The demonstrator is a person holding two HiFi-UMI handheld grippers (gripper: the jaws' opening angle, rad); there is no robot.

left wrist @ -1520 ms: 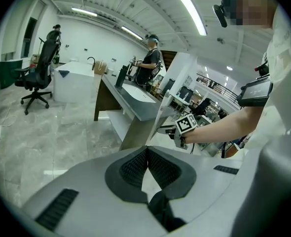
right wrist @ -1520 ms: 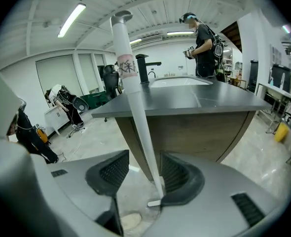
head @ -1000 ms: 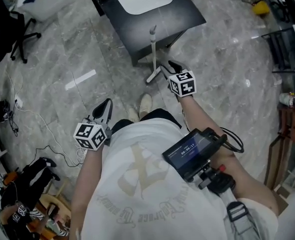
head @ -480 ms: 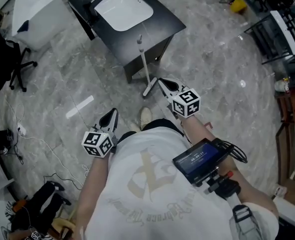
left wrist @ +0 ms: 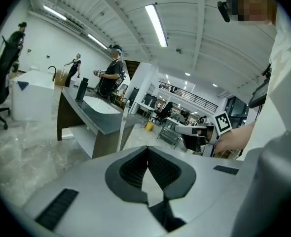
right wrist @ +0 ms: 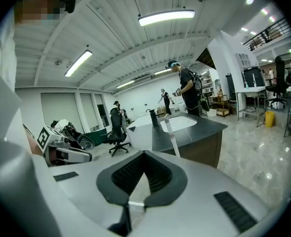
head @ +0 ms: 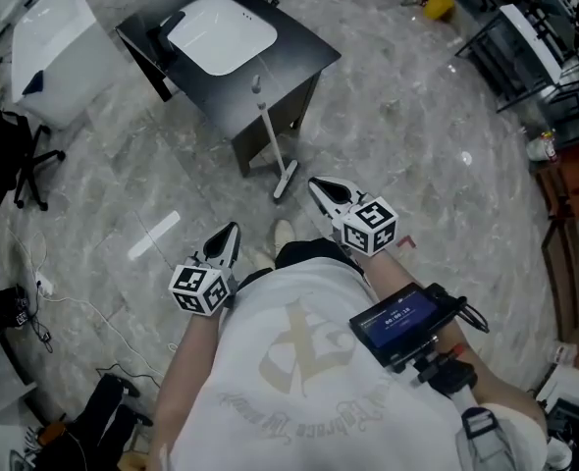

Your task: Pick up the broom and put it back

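The broom [head: 269,135], a white pole with a small white head, leans upright against the front of the black sink cabinet [head: 294,52]; its head rests on the marble floor. In the head view my right gripper [head: 322,190] is shut and holds nothing, a short way to the right of the broom head and apart from it. My left gripper [head: 228,236] is shut and empty too, lower left, near the person's shoes. The broom pole [left wrist: 122,127] shows ahead in the left gripper view, and the broom pole [right wrist: 173,138] stands against the cabinet in the right gripper view.
A white basin [head: 221,33] is set in the cabinet top. A white box [head: 49,42] and a black office chair [head: 5,155] stand at the left, cables [head: 44,287] lie on the floor, and metal racks [head: 530,37] stand at the right. People [left wrist: 113,75] stand behind the cabinet.
My right gripper has come away from the foot of the broom, shut, and risen toward the body. The broom stays leaning on the cabinet. The left gripper has shifted a little.
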